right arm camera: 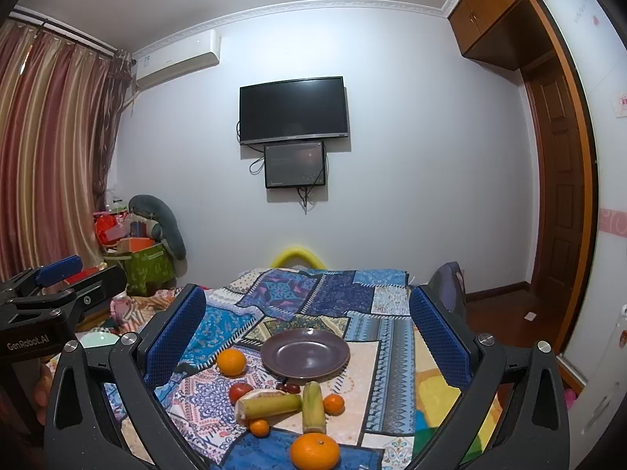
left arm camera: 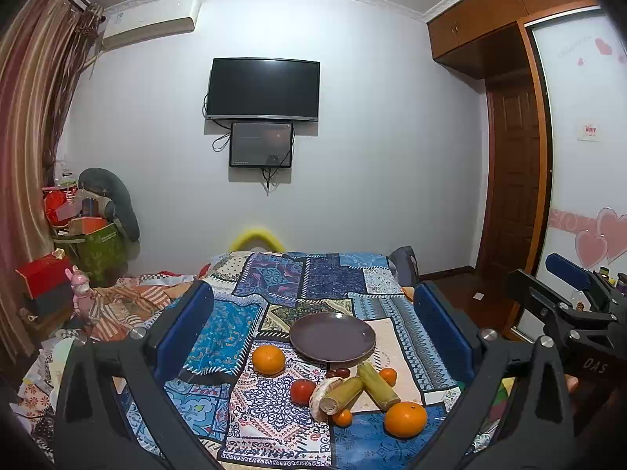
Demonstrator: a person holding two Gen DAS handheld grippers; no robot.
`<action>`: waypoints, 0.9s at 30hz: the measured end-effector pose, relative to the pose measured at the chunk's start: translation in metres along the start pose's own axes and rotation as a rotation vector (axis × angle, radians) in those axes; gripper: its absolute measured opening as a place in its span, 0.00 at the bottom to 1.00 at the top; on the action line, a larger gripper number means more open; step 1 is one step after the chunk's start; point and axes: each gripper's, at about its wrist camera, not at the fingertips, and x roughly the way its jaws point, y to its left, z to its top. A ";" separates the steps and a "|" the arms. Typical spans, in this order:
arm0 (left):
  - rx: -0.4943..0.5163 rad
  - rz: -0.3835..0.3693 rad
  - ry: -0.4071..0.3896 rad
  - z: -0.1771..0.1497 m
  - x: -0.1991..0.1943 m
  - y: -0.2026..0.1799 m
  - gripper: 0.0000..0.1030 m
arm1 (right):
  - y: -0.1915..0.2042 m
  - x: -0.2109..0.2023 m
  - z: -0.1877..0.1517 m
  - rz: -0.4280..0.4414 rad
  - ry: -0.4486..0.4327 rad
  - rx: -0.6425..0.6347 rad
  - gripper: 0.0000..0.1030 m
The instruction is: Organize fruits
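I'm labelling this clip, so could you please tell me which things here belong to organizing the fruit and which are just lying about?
Part of the job:
- round dark purple plate
- large oranges
- small tangerines
- red tomato
- green sugarcane pieces

Just lying about:
- pink toy rabbit
- green cloth bag
- wall-mounted black TV

Bed being covered by a blue patchwork cloth [left arm camera: 321, 278]. Being carried directly on the cloth: a dark purple plate [left arm camera: 333, 337], centre; a large orange [left arm camera: 268, 359], left of the plate; a tomato [left arm camera: 302, 391]; two sugarcane pieces [left arm camera: 376, 385], crossing; small dark fruits [left arm camera: 339, 373]; another large orange [left arm camera: 405, 419], nearest.
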 end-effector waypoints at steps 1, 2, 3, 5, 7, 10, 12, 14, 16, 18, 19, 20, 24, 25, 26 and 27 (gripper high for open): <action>0.000 0.001 -0.001 -0.001 -0.001 -0.001 1.00 | 0.000 0.000 0.000 0.000 0.000 0.000 1.00; 0.001 0.001 0.000 -0.001 0.000 -0.001 1.00 | 0.000 0.000 0.000 0.000 0.000 0.000 1.00; 0.002 0.002 0.000 0.000 0.000 0.000 1.00 | 0.000 0.000 0.000 -0.001 0.000 0.000 1.00; 0.002 0.002 -0.001 0.000 0.000 0.001 1.00 | 0.000 0.000 0.000 0.000 0.000 0.000 1.00; 0.004 0.001 -0.001 -0.002 -0.001 -0.001 1.00 | 0.000 0.000 0.000 0.000 0.000 0.001 1.00; 0.003 0.002 0.001 -0.002 0.000 0.000 1.00 | 0.001 0.000 0.000 0.001 0.001 0.000 1.00; 0.004 0.003 0.001 -0.002 0.000 0.000 1.00 | 0.001 0.001 0.000 0.000 0.001 0.000 1.00; 0.004 0.002 0.001 -0.002 0.000 -0.001 1.00 | 0.000 0.001 0.000 0.001 0.001 0.001 1.00; 0.004 0.003 0.000 -0.002 0.000 -0.001 1.00 | 0.000 0.000 0.000 0.001 0.001 0.001 1.00; 0.004 0.003 0.000 -0.002 0.000 0.000 1.00 | 0.001 0.000 0.000 0.000 0.000 0.000 1.00; 0.004 0.003 0.000 -0.002 0.000 -0.001 1.00 | 0.000 0.000 0.000 0.000 0.001 0.000 1.00; 0.004 0.003 0.000 -0.002 0.000 -0.001 1.00 | 0.000 0.000 0.000 0.000 0.000 0.001 1.00; 0.005 0.002 -0.002 -0.002 0.001 -0.001 1.00 | 0.001 0.000 0.001 0.001 0.000 0.000 1.00; 0.006 0.001 -0.002 -0.003 0.001 0.000 1.00 | 0.001 0.001 0.000 0.001 -0.001 0.000 1.00; 0.006 0.002 -0.003 -0.003 0.001 0.000 1.00 | 0.002 0.001 0.000 0.001 -0.001 -0.001 1.00; 0.007 0.003 -0.003 -0.003 0.001 0.000 1.00 | 0.002 0.001 0.001 0.001 -0.001 -0.001 1.00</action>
